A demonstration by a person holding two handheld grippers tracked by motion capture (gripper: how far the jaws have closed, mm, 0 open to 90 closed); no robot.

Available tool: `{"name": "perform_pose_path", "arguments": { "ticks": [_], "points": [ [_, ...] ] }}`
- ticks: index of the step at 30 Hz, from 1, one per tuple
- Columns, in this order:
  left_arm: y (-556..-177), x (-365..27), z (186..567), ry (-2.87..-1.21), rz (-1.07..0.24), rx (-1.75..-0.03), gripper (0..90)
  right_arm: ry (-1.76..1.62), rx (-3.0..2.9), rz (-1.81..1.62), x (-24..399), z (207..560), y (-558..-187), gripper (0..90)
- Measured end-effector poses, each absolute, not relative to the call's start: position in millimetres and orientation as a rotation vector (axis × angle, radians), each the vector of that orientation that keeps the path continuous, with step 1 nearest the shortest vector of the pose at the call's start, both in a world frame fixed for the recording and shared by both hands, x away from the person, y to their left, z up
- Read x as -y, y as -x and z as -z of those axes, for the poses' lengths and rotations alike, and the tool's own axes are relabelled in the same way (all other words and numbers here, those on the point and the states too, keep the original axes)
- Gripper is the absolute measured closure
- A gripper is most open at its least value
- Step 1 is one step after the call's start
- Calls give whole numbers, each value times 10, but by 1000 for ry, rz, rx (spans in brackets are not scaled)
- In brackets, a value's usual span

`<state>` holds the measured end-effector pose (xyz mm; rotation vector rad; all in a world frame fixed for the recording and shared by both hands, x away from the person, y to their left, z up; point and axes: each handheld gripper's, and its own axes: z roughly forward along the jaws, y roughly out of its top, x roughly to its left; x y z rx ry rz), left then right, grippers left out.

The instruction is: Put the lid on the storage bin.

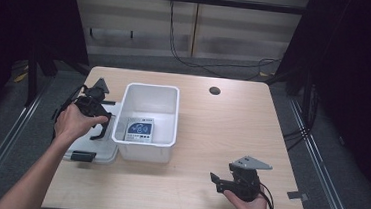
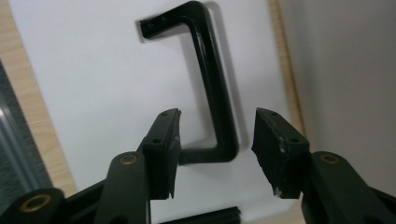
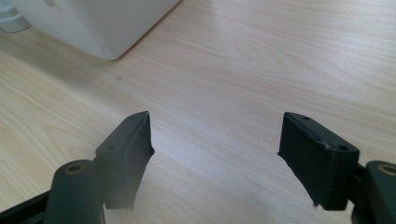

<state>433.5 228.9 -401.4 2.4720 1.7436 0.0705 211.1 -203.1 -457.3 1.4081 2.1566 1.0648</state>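
Observation:
A white lid [image 1: 100, 149] lies flat on the table, left of an open white bin [image 1: 147, 87]. On its top is a black U-shaped handle [image 2: 211, 70]. My left gripper [image 1: 101, 123] hangs just over the lid. In the left gripper view its jaws stand apart on either side of the handle's long bar, and neither fingertip [image 2: 163, 140] touches it. My right gripper [image 1: 217, 183] rests low near the table's front right, open with only bare wood between its fingers [image 3: 128, 144]. A blue-and-white packet [image 1: 139, 130] lies in the bin.
A black latch [image 1: 81, 155] sticks out at the lid's near end. The wooden table [image 1: 222, 127] has a round cable hole [image 1: 214, 91] at the back. In the right gripper view the bin's corner [image 3: 100, 32] stands ahead to the upper left. Dark floor surrounds the table.

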Motion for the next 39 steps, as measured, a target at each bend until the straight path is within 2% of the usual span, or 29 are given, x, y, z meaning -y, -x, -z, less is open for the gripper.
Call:
{"name": "perform_pose_path", "arguments": {
  "ticks": [5,8,11,22,24,28,33,39],
  "points": [
    [-4416,-2220,4074,-2498,-49,-1778,497,-1416,-2157,-1064,2032,4572,-2100,248],
    [-4451,-2201,4124,-2485,-83,-1817,502,-1418,-2159,-1064,2033,4574,-2105,248],
    [-4492,-2223,4198,-2497,-25,-1849,509,-1410,-2161,-1066,2030,4575,-2102,248],
    [-4526,-2154,4289,-2535,-30,-1849,499,-1418,-2173,-1064,2023,4578,-2100,246],
    [-4526,-2148,4291,-2532,-35,-1852,532,-1418,-2172,-1062,2027,4579,-2102,246],
    [-4540,-2144,4292,-2543,-16,-1854,655,-1415,-2175,-1062,2026,4582,-2105,245],
    [-4544,-2148,4288,-2541,4,-1843,725,-1419,-2177,-1060,2023,4581,-2102,245],
    [-4540,-2220,4214,-2491,28,-1857,736,-1416,-2177,-1062,2024,4584,-2107,245]
  ]
}}
